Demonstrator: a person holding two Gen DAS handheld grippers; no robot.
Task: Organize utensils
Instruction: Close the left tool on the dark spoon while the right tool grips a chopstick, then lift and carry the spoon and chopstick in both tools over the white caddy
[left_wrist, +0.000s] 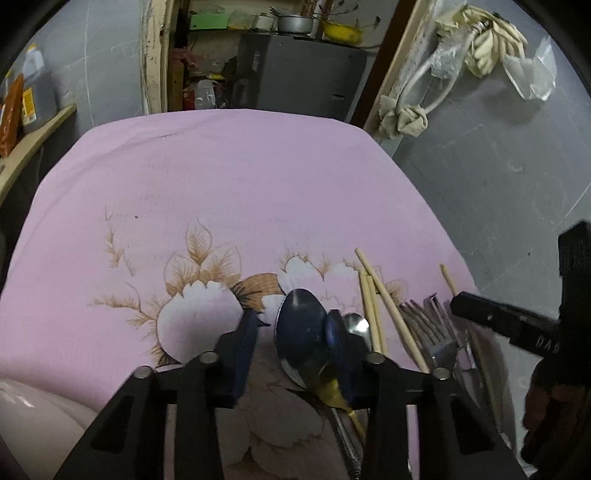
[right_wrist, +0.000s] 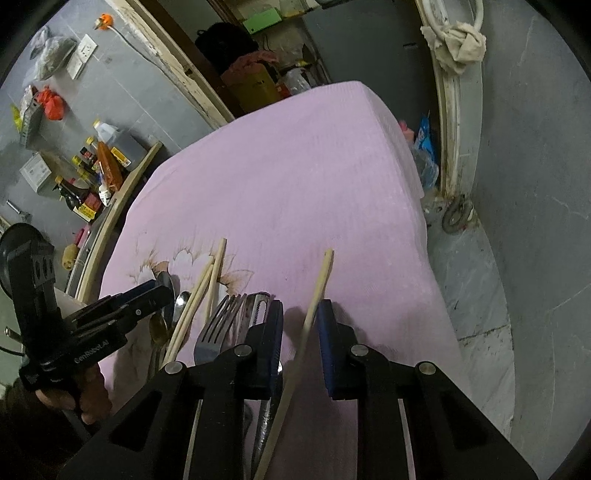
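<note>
Sorting looks barely begun: the utensils lie bunched at the bench's (left_wrist: 221, 177) near right. The left claw (left_wrist: 295, 332) gapes around the big spoon (left_wrist: 301, 328), the right claw (right_wrist: 300, 325) around a lone chopstick (right_wrist: 317, 288); each next needs closing.

Left wrist view: taken from just behind left tool (left_wrist: 291, 332), looking forward and down along its fingers, close above pink-clothed desk (left_wrist: 221, 192); doorway and shelves seen beyond far edge.

Right wrist view: taken from behind right tool (right_wrist: 301, 325), tilted, aimed forward and down over same desk (right_wrist: 295, 166) from its right side, close.

Shared by both: desk cloth, chopsticks (left_wrist: 373, 295) (right_wrist: 207, 284), forks (left_wrist: 428, 321) (right_wrist: 221, 317). Right tool (left_wrist: 480, 306) seen at right edge of left view; left tool (right_wrist: 147, 295) at left of right view.
</note>
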